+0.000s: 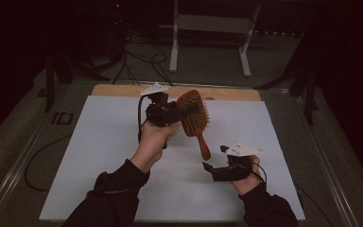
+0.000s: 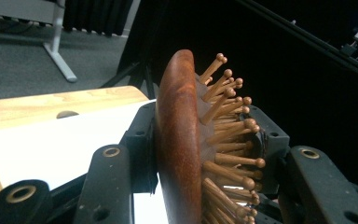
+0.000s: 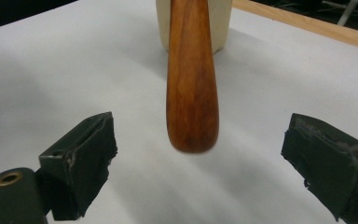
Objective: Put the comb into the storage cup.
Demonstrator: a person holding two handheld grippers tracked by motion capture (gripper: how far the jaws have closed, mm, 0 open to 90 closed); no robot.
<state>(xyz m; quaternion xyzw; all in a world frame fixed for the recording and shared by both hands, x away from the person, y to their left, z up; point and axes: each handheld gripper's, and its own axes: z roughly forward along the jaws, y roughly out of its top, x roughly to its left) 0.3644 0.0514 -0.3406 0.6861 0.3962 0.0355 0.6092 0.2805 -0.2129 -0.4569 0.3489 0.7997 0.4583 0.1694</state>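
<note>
The left gripper (image 1: 182,111) clamped the wooden hairbrush (image 1: 193,116) by its head above the table (image 1: 99,156), its handle hanging between the right gripper's (image 1: 213,166) wide-open jaws, a handover apparently complete, so lifting clear seemed next.

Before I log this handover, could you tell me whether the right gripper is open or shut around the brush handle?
Open: the right gripper has its jaws standing wide on either side of the hairbrush handle, with clear gaps, touching nothing.
</note>
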